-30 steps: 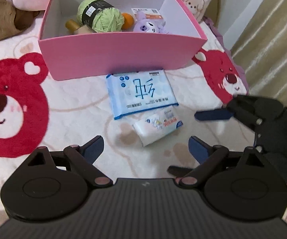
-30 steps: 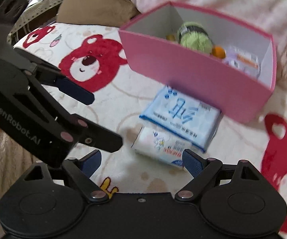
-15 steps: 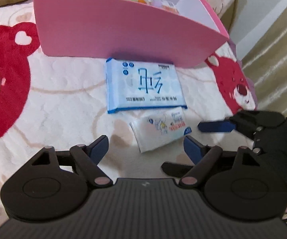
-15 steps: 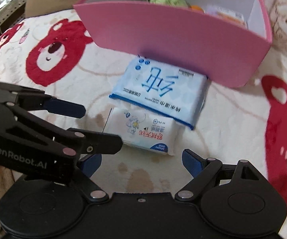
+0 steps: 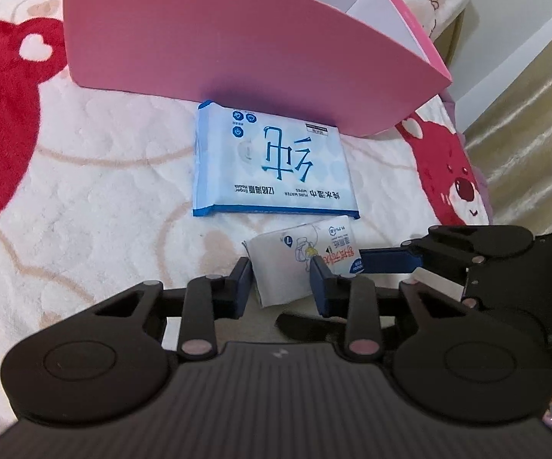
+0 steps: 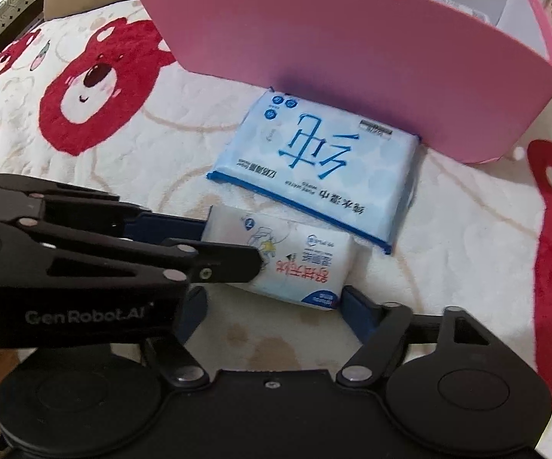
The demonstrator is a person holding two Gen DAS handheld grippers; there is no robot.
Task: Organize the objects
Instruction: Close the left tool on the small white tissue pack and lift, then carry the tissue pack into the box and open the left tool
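A small white tissue pack (image 5: pixel 298 260) lies on the bear-print blanket, also in the right wrist view (image 6: pixel 295 264). My left gripper (image 5: pixel 281 283) has closed in on its near end, with both blue pads against its sides. A larger blue wet-wipes pack (image 5: pixel 272 168) lies just beyond it, against the pink box (image 5: pixel 237 49). My right gripper (image 6: pixel 272 310) is open and empty, just short of the small pack; its blue finger (image 5: pixel 386 260) shows at the right in the left wrist view.
The pink box (image 6: pixel 352 49) holds green yarn and other items, mostly hidden behind its front wall. The blanket (image 5: pixel 65 199) has red bear prints. A curtain and wall stand at the far right.
Both grippers moved forward and down toward the packs. My left gripper closed from wide open onto the small tissue pack. The right gripper stayed open.
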